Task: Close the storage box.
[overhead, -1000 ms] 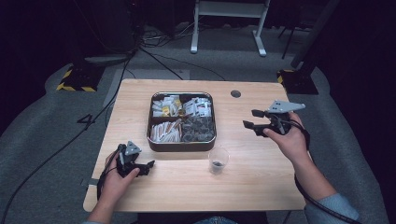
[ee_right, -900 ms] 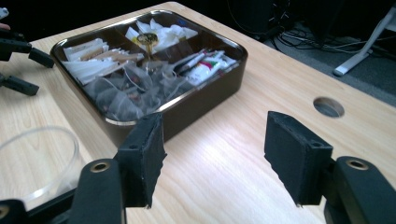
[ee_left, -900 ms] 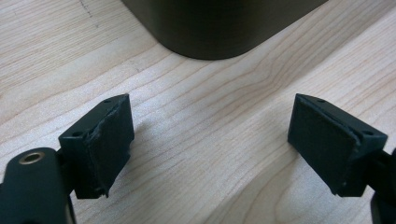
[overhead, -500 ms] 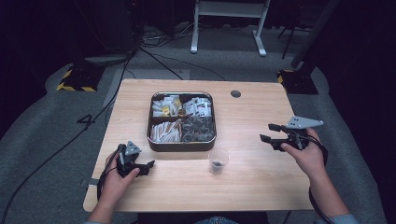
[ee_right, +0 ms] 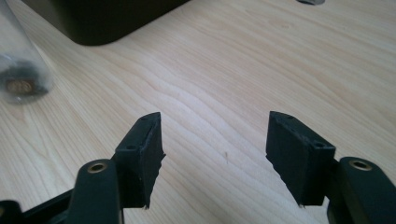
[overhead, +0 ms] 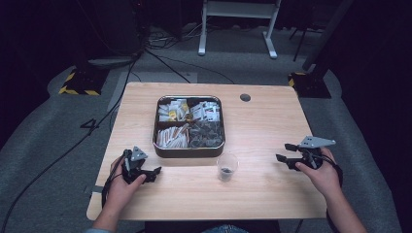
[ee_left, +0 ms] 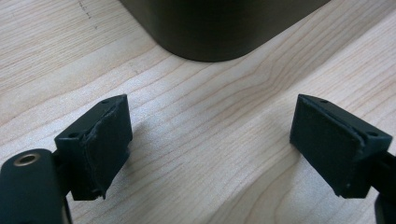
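A dark room surrounds a grey carpeted floor (overhead: 58, 145) with cables trailing across it, a white frame stand (overhead: 238, 24) at the far side and yellow-and-black striped feet either side. In the middle stands a pale wooden table (overhead: 262, 194) with a round cable hole. On it sits a dark metal tray (overhead: 189, 151) divided into compartments of packets, and just in front of its near right corner a small clear cup (overhead: 227, 167) with something dark at the bottom. The left gripper (overhead: 154, 173) rests low on the table near the tray's front left corner; its jaws have just been opening and now stand apart, nothing between them. The right gripper (overhead: 285, 153) has come down and outward from above the table since a second ago; it hangs near the right edge, jaws wide and empty.
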Demonstrator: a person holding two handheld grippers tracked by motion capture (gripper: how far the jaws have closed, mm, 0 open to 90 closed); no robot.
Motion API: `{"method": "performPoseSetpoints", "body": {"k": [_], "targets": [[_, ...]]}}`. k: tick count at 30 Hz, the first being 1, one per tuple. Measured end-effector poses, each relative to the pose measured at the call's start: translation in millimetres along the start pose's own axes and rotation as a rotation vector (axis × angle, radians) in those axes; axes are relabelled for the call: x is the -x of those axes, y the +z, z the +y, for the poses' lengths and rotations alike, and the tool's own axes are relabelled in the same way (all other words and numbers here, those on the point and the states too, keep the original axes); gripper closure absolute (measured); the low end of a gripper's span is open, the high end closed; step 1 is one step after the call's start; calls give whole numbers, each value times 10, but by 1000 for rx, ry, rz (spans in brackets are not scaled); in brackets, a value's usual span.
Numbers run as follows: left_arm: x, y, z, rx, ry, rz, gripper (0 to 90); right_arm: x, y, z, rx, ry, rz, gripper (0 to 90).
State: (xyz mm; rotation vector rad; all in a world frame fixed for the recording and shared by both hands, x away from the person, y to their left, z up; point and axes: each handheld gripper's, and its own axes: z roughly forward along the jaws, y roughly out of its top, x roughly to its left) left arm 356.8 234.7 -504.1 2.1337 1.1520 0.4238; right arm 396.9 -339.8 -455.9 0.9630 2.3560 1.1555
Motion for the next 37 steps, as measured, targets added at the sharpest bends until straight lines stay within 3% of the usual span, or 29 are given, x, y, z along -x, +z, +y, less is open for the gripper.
{"method": "performPoseSetpoints", "body": {"k": [10,13,17,20,22,37], "targets": [[1,1,1,0,-1,0,133,103,154,-242,-36,49,-4,365],[0,3,2,0,1,0,133,87,184,-264,-30,62,14,351],[0,3,2,0,1,0,132,54,240,-276,-53,40,22,322],[0,3,2,1,1,0,132,42,301,-309,-111,-2,11,230],[0,3,3,0,1,0,132,36,338,-332,-97,-4,12,139],[0,4,3,1,1,0,132,28,389,-312,-112,1,8,56]]}}
